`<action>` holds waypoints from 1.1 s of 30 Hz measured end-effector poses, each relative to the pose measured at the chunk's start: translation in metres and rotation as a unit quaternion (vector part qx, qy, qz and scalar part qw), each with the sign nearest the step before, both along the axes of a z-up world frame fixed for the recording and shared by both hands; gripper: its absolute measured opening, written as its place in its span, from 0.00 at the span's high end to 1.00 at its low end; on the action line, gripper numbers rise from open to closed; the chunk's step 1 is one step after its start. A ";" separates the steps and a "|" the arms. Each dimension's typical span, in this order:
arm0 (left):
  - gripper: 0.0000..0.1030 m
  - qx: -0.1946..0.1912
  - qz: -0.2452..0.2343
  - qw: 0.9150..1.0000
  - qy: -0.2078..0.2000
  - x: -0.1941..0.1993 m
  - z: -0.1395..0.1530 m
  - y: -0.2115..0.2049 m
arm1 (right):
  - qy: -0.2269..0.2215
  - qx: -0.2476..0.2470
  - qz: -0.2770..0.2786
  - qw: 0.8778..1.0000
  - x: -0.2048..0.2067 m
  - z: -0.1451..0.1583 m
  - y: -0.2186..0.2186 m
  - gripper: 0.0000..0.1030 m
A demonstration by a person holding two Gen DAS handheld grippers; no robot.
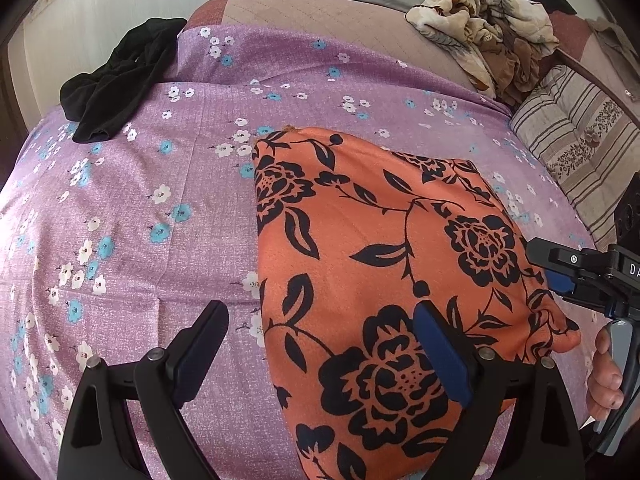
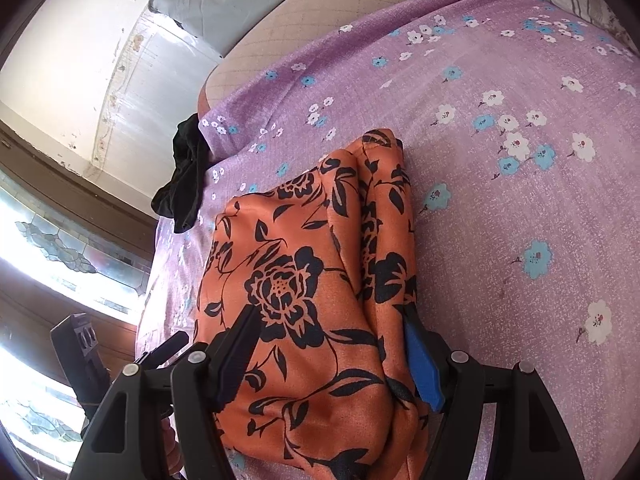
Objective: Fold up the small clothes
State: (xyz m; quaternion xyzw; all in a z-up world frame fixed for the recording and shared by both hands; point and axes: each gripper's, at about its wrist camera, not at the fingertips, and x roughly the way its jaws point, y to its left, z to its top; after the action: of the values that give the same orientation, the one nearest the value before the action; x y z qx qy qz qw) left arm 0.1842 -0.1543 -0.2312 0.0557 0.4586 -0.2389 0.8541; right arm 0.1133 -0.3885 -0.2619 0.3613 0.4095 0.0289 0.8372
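Currently the orange floral garment (image 1: 384,264) lies folded on the bed's purple flowered sheet (image 1: 160,200), toward the near right. Left gripper (image 1: 320,344) hangs over its left edge with jaws spread wide, holding nothing. Right gripper (image 2: 332,344) straddles the near end of the bundle, jaws wide, cloth between them but not pinched. A black garment (image 1: 116,80) sits crumpled at the far left, a beige patterned heap (image 1: 480,12) far right.

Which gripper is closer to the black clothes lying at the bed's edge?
Left. The left gripper faces the black garment; the right gripper sits beyond the orange floral cloth.
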 end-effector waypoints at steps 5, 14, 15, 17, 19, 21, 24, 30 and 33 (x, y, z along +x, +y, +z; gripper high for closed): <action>0.09 -0.002 -0.004 1.000 0.005 -0.001 -0.002 0.000 | 0.002 0.009 -0.003 1.000 -0.003 -0.003 -0.001 0.30; 0.09 -0.049 -0.018 0.996 0.066 0.012 -0.016 -0.002 | 0.020 0.031 0.014 0.999 0.005 -0.019 -0.004 0.28; 0.09 -0.056 -0.018 0.995 0.080 0.015 -0.020 -0.002 | 0.023 0.034 0.015 0.999 0.007 -0.022 -0.005 0.27; 0.09 -0.066 -0.017 0.992 0.104 0.019 -0.028 -0.002 | 0.029 0.042 0.015 0.999 0.009 -0.028 -0.007 0.23; 0.09 -0.082 -0.018 0.989 0.121 0.023 -0.033 -0.002 | 0.025 0.064 0.015 0.998 0.010 -0.032 -0.010 0.18; 0.09 -0.097 -0.015 0.987 0.130 0.025 -0.036 -0.001 | 0.019 0.079 0.014 0.997 0.011 -0.033 -0.010 0.17; 0.18 -0.104 -0.007 0.986 0.130 0.025 -0.036 -0.001 | 0.020 0.061 0.021 0.998 0.014 -0.031 -0.002 0.18; 0.60 -0.098 0.000 0.992 0.082 0.018 -0.021 0.001 | 0.026 -0.068 0.044 0.996 0.015 -0.016 0.035 0.52; 0.65 -0.084 -0.014 0.995 0.052 0.011 -0.008 -0.005 | 0.005 -0.111 0.049 0.993 0.010 0.001 0.047 0.59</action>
State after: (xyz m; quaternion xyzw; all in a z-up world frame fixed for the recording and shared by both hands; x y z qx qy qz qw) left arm 0.1956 -0.1589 -0.2389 -0.0226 0.4802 -0.2913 0.8270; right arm 0.1234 -0.3412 -0.2609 0.2455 0.4319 0.0221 0.8676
